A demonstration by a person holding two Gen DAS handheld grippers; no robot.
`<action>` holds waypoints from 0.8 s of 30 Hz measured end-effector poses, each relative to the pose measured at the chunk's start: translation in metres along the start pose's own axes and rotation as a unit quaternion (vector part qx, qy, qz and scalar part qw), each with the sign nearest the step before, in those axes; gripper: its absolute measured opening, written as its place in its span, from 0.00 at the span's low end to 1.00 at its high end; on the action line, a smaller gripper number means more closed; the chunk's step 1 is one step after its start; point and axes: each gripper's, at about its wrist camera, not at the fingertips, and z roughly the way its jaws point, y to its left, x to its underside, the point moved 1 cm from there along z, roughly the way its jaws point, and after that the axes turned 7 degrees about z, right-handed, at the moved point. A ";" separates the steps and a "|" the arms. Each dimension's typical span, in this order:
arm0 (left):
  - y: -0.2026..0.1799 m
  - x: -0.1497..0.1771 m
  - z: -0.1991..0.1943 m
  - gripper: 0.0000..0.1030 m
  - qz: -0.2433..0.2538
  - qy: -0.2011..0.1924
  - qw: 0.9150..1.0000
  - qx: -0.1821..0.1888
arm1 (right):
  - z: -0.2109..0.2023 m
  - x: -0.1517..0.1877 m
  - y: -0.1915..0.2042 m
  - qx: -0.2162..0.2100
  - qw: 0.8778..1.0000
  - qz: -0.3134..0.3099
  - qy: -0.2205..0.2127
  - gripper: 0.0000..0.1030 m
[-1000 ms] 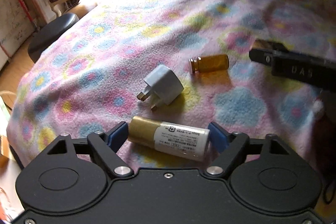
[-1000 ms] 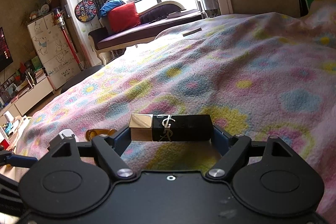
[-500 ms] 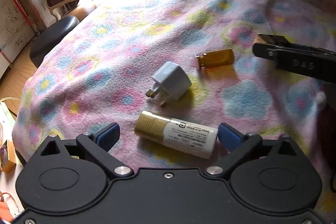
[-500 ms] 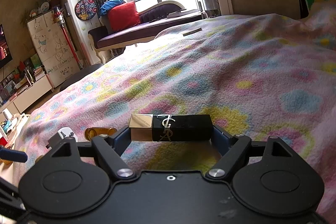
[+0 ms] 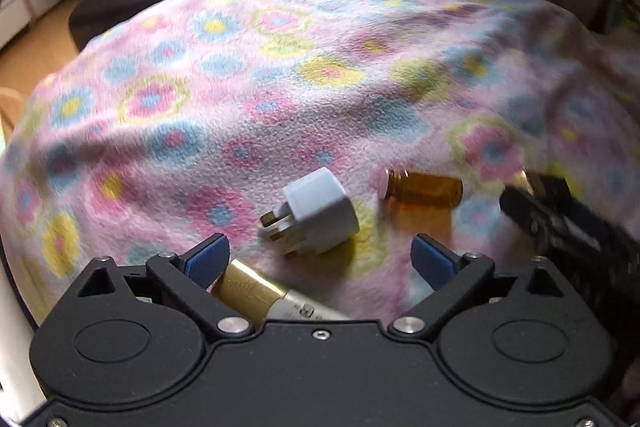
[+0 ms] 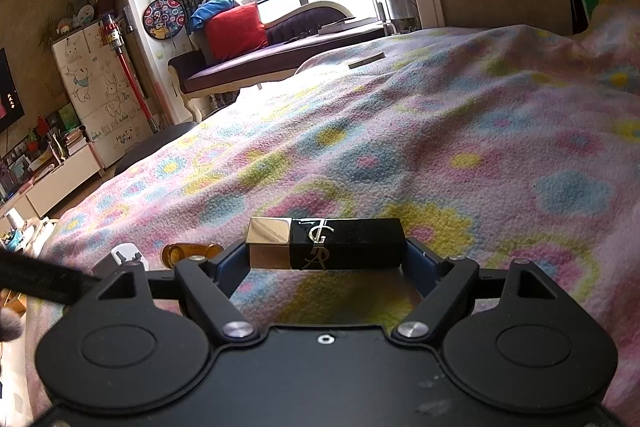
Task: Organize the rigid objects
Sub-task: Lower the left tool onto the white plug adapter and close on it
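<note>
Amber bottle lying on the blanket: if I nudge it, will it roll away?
The amber bottle lies on its side and looks round, so it would probably roll if pushed across its length. The soft fleece blanket should slow it. It looks like glass, possibly slippery and fragile.

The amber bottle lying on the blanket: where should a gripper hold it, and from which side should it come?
Probably grip the amber bottle across the middle of its round body, coming from above. It lies on its side on the blanket, neck toward the white plug adapter, so its long sides are free; fingers set across the width should hold better than on the narrow neck.
</note>
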 end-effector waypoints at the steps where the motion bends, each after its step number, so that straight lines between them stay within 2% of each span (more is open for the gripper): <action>1: -0.001 -0.003 0.002 0.90 -0.012 0.002 1.000 -0.004 | 0.000 0.000 0.000 0.000 1.000 0.000 0.000 0.80; 6: 0.011 -0.009 0.008 0.87 -0.084 0.009 0.996 -0.003 | 0.000 0.000 0.000 0.000 1.000 0.000 0.000 0.80; 8: 0.018 -0.010 0.012 0.84 -0.110 0.016 0.994 -0.001 | 0.000 0.000 0.000 0.000 1.000 0.000 0.000 0.80; 9: 0.020 -0.011 0.015 0.77 -0.117 0.020 0.993 -0.003 | 0.000 0.000 0.000 0.000 1.000 0.000 -0.001 0.80; 10: 0.021 -0.011 0.018 0.67 -0.119 0.026 0.993 -0.005 | 0.000 0.000 0.000 0.000 1.000 0.000 -0.001 0.80; 13: 0.015 -0.013 0.023 0.53 -0.104 0.031 0.994 -0.015 | 0.000 0.000 0.000 0.001 1.000 -0.001 -0.001 0.80; 16: 0.007 -0.016 0.020 0.44 -0.083 0.029 0.996 -0.010 | -0.001 0.000 -0.001 0.000 1.000 -0.001 -0.003 0.80; 24: 0.005 -0.016 -0.011 0.44 -0.091 0.017 0.996 -0.001 | -0.004 0.002 -0.004 -0.007 1.000 0.008 -0.010 0.79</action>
